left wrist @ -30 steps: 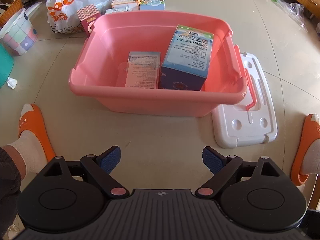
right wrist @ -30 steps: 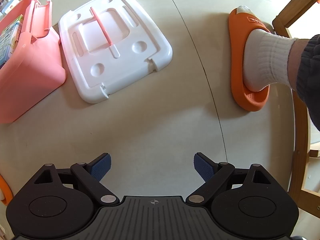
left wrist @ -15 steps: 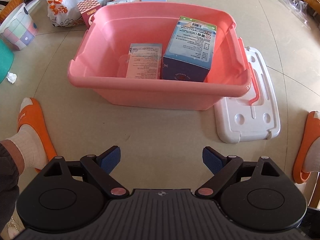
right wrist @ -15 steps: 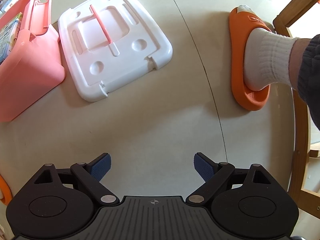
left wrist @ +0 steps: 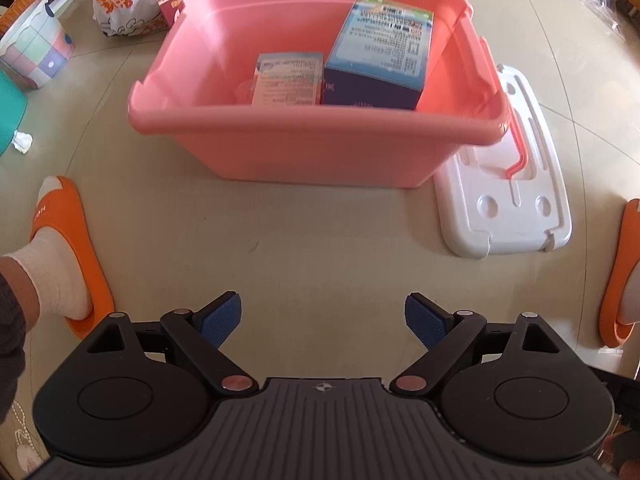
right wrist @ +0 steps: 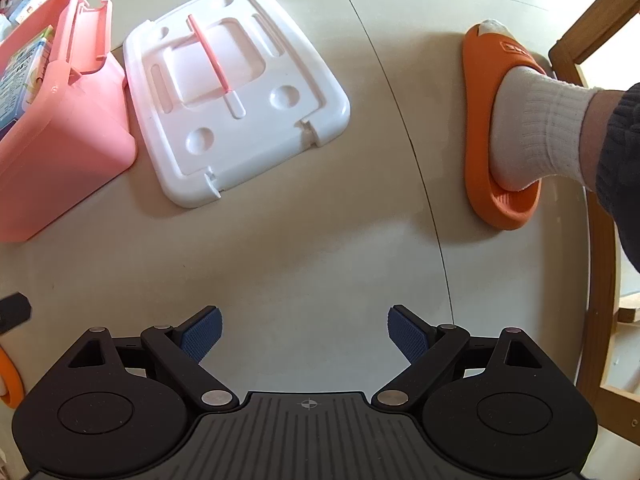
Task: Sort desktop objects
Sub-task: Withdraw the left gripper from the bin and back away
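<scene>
— Where are the boxes?

— Two sit inside the pink bin (left wrist: 320,148) on the floor (left wrist: 320,248): a tall blue box (left wrist: 378,56) with a smaller pale box (left wrist: 289,80) touching its left side.

— And the grippers?

— The left gripper (left wrist: 322,317) hovers in front of the bin, fingers spread, holding nothing. The right gripper (right wrist: 304,330) is the same, spread wide over bare floor, near the white lid (right wrist: 236,92) lying just beside the bin.

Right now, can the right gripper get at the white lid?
Probably yes. The right gripper is open and empty, and bare floor lies between it and the white lid, flat beside the pink bin.
</scene>
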`<state>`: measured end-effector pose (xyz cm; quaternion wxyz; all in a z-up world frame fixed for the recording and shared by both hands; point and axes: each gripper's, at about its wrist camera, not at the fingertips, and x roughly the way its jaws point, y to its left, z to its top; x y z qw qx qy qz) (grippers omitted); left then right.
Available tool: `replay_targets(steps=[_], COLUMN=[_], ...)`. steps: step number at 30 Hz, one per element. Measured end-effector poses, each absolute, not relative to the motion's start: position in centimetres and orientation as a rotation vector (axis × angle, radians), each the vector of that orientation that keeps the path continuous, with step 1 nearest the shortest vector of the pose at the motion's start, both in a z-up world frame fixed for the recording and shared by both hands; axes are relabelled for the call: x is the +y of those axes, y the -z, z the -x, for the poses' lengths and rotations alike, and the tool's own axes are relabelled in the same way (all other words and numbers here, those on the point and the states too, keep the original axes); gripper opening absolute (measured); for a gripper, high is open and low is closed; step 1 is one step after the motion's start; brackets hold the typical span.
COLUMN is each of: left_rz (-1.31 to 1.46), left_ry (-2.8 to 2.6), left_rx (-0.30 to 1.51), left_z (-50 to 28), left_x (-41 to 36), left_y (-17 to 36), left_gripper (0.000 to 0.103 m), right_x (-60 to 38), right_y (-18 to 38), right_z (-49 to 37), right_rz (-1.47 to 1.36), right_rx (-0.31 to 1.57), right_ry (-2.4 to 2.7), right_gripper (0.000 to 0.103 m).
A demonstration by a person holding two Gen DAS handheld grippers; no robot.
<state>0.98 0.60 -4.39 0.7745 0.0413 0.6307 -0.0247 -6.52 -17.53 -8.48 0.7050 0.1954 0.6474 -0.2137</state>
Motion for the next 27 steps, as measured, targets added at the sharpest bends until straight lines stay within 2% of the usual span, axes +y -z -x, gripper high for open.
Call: replay_targets(steps=[12,18,27], left_rz=[-0.099,-0.062,-0.084], left_ry=[0.035,0.031,0.022], left_rx=[1.391,1.418,1.43], left_z=[0.3,0.3,0.2], left_x=[0.5,0.4,-0.2], left_y=[7.5,9.1,11.1], left_gripper=[0.091,0.091,0.091], right_x=[-18.7,-19.8,-20.6], right_y=[6.6,6.5,6.6], right_z=[4.2,1.3,-4.9], right_rz=[-0.411,-0.323,-0.119], right_rx=[1.348,1.328,1.316], right_ry=[0.413,0.325,0.167], right_gripper=[0.087,0.081,0.079])
